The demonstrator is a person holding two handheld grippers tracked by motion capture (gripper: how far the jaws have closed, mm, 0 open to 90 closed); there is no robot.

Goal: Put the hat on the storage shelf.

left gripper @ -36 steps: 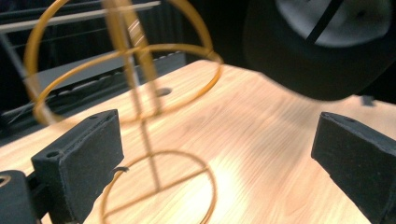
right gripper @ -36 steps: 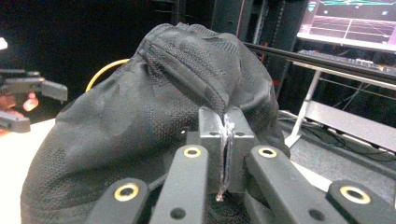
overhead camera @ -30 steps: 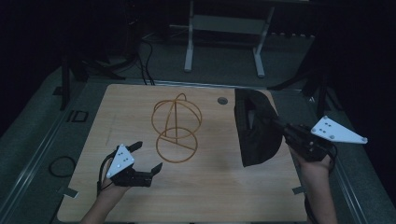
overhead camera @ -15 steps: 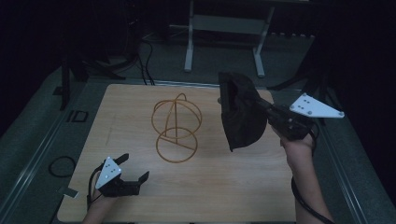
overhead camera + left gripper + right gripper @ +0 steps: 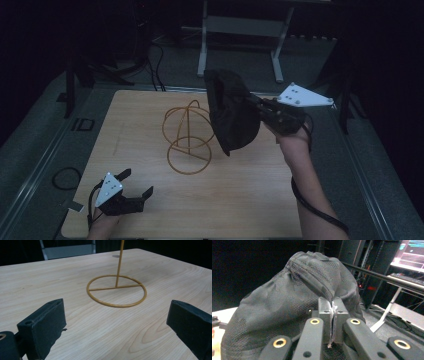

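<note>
The wooden surface (image 5: 250, 200) in front of you carries a gold wire stand (image 5: 189, 135), upright near its middle, with a round base ring and a looped top. Your right gripper (image 5: 252, 102) holds a black fabric cap (image 5: 232, 112) up in the air, just right of the stand's top and off the surface; its fingers (image 5: 324, 307) are clenched on a fold of the cap's edge, with the cloth bulging ahead of them. Your left gripper (image 5: 137, 185) sits low over the near left corner of the surface, its fingers (image 5: 42, 325) spread wide with nothing between them, pointing toward the stand's base ring.
</note>
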